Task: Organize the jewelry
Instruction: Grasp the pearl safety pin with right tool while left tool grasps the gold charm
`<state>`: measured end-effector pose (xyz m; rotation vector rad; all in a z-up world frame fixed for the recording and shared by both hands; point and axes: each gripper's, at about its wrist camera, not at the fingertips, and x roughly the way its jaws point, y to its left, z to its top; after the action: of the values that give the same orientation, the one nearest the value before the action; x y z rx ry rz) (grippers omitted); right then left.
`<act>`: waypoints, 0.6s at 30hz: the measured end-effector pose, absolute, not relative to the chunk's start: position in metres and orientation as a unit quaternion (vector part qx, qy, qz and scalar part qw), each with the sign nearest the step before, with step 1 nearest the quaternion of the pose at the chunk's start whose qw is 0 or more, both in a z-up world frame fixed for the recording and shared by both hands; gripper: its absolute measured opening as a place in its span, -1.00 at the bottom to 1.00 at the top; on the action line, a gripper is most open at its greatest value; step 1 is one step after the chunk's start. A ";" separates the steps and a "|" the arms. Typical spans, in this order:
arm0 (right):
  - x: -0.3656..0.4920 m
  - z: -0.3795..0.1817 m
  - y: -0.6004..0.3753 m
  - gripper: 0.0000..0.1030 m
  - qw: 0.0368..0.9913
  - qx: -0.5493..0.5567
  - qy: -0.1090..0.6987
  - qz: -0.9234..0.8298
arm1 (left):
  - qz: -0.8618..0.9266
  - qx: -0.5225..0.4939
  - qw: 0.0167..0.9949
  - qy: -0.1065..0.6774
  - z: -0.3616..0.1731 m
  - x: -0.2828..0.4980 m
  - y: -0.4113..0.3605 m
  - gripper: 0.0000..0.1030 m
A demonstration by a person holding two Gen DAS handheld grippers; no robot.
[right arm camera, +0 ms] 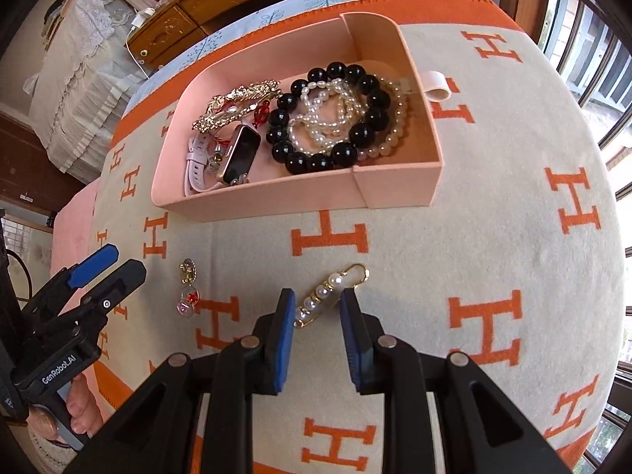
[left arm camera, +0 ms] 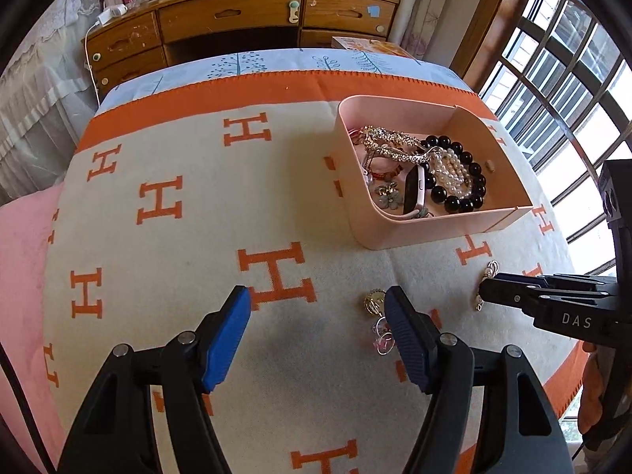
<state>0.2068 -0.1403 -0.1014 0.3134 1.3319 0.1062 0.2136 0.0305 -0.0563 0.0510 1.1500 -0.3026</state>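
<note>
A pink open box [left arm camera: 395, 233] [right arm camera: 276, 203] stands on the H-patterned blanket, holding a black bead bracelet [right arm camera: 343, 154], pearl strands [right arm camera: 324, 118], a gold rhinestone piece [right arm camera: 237, 102] and a pink watch [right arm camera: 239, 154]. A gold pin with pearls [right arm camera: 328, 292] lies flat in front of the box. My right gripper [right arm camera: 317, 301] [left arm camera: 485, 292] straddles it, jaws narrow but open, pads clear of it. Two small earrings [left arm camera: 375, 304] [right arm camera: 187, 272] lie to the left. My left gripper [left arm camera: 318, 304] [right arm camera: 106, 268] hangs open, its right finger beside them.
A cream blanket with orange H letters [left arm camera: 158, 205] covers the bed. A wooden desk with drawers [left arm camera: 237, 15] stands behind it, barred windows [left arm camera: 553, 79] are to the right, and a pink cover [left arm camera: 23, 256] lies at the left. A hand [right arm camera: 79, 407] holds the left gripper.
</note>
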 end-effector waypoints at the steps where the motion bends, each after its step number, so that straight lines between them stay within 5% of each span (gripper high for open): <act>1: 0.208 -0.101 -0.136 -0.54 0.776 0.134 0.614 0.046 | -0.143 0.023 0.827 0.543 -0.057 0.214 0.032 0.33; 15: 0.205 -0.100 -0.100 -0.55 0.806 -0.042 0.589 0.039 | -0.159 0.023 0.804 0.573 -0.077 0.221 0.025 0.33; 18: 0.202 -0.099 -0.111 -0.72 0.810 -0.022 0.585 0.041 | -0.154 0.018 0.791 0.592 -0.085 0.225 0.019 0.33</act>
<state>0.2025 -0.1106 -0.0995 -0.0469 1.2507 0.0882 0.2249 0.0189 -0.0853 0.0397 1.2748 -0.3320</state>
